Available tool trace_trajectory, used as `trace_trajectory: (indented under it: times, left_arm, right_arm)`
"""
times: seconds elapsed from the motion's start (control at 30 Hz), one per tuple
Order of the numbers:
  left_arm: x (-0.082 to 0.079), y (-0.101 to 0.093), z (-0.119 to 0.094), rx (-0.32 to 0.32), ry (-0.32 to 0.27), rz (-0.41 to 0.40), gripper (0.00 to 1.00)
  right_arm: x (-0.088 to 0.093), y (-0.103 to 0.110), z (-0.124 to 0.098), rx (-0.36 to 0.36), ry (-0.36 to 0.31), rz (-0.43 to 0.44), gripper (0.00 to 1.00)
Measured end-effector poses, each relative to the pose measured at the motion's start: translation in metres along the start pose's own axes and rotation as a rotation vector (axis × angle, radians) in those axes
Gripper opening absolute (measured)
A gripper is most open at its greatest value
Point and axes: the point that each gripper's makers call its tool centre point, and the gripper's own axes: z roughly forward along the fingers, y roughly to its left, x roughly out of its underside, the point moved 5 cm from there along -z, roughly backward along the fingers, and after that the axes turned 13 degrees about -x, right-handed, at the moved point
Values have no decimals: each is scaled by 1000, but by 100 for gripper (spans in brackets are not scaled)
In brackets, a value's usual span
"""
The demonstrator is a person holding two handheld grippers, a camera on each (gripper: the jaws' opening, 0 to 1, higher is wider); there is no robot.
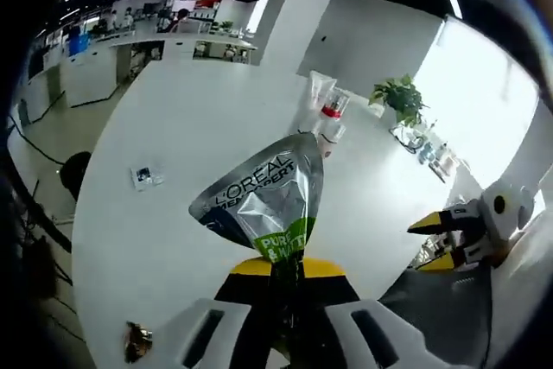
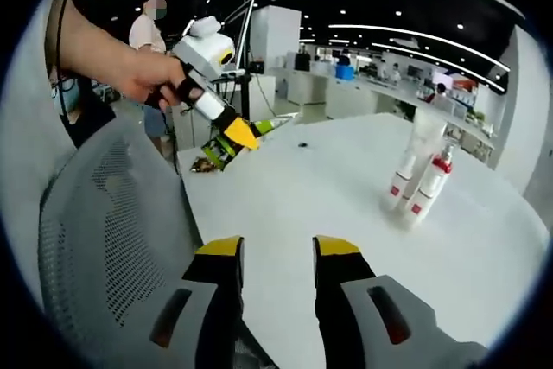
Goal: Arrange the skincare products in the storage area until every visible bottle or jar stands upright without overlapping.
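Left hand-held gripper (image 1: 283,272) clamped on the green end of a silver squeeze tube with green lettering (image 1: 263,200), lifted above the round white table (image 1: 173,153). Right hand-held gripper (image 2: 276,252) with jaws apart, holding nothing, over the table's near edge beside a grey mesh chair (image 2: 112,231). Toward the far edge, 2 white bottles with red bands (image 2: 421,186) upright, close together.
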Motion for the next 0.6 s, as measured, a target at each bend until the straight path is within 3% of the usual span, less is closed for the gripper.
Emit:
trace_trajectory:
  times: [0.1, 0.2, 0.3, 0.47, 0.6]
  left_arm:
    - [20, -16, -12, 26, -25, -47, 8]
    - [29, -31, -22, 54, -82, -34, 8]
    - [33, -47, -33, 72, -145, 70, 8]
    - [44, -59, -39, 64, -160, 276, 8]
    - [49, -60, -34, 76, -144, 307, 8]
  right_arm:
    - [-2, 4, 0, -13, -6, 2, 31]
    - [-6, 13, 2, -60, -37, 34, 36]
    - [-10, 17, 1, -79, -37, 45, 37]
    - [-31, 21, -1, -128, -131, 187, 45]
    - [-42, 22, 6, -222, -185, 357, 64]
